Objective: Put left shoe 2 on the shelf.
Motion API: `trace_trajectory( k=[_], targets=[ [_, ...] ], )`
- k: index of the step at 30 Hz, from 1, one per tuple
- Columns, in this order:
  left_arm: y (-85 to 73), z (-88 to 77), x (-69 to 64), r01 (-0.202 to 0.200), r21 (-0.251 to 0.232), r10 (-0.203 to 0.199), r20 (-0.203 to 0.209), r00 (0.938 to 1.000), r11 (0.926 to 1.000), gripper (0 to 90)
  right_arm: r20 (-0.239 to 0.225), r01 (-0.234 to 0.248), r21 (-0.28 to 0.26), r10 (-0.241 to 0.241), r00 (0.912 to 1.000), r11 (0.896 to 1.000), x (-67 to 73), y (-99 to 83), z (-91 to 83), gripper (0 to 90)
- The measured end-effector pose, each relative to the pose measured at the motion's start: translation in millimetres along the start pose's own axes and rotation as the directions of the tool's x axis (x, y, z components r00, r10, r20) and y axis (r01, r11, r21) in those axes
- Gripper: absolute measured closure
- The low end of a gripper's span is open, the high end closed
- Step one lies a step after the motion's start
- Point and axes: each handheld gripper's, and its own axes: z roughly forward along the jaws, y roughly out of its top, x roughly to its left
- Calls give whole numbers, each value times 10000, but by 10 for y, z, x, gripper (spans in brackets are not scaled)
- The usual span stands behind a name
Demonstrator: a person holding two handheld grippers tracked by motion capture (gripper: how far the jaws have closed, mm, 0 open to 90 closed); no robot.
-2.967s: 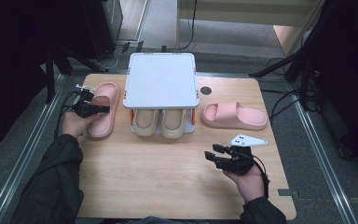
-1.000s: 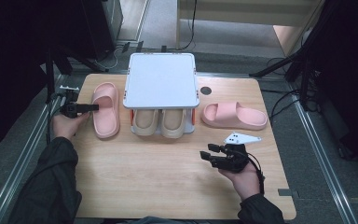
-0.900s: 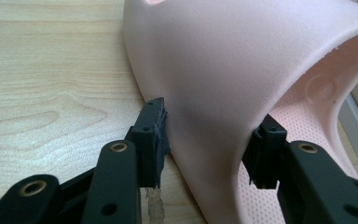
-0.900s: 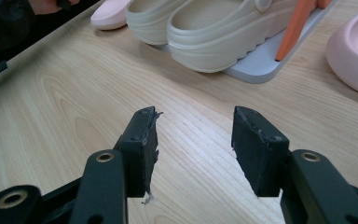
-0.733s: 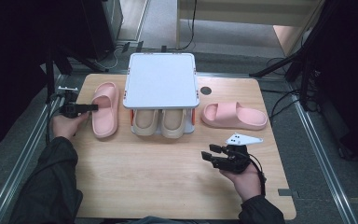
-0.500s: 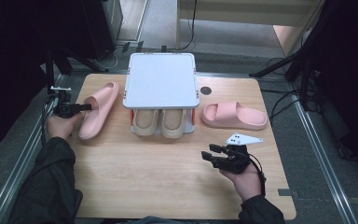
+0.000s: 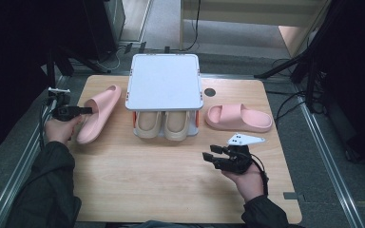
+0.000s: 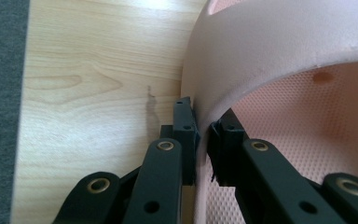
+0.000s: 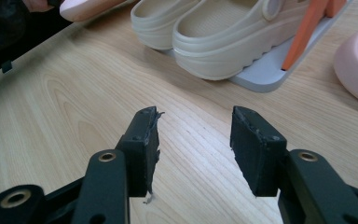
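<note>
I am pinching the strap of the pink slipper (image 7: 96,113) with my left gripper (image 8: 202,135), lifting it; next I'm carrying it toward the shelf (image 7: 165,88) at three o'clock. My right gripper (image 9: 195,149) is resting spread.

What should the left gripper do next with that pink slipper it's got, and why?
Probably lift it and carry it toward the rack's white top shelf. The left gripper is shut on the strap of the left pink slipper, which lies slanted beside the rack; its mate lies on the other side, and the beige pair fills the lower level.
</note>
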Motion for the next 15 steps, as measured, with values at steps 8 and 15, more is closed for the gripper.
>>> trace_trajectory(
  k=[8,15],
  targets=[
    [-2,-122,-142,181,-173,-180,75,9998,9997,824,-290,125,51,-124,9995,9999,13,65,89,523],
    [66,-209,-225,107,-114,-108,-69,9999,9999,823,-563,308,84,-303,9980,9995,34,124,179,523]
  ],
)
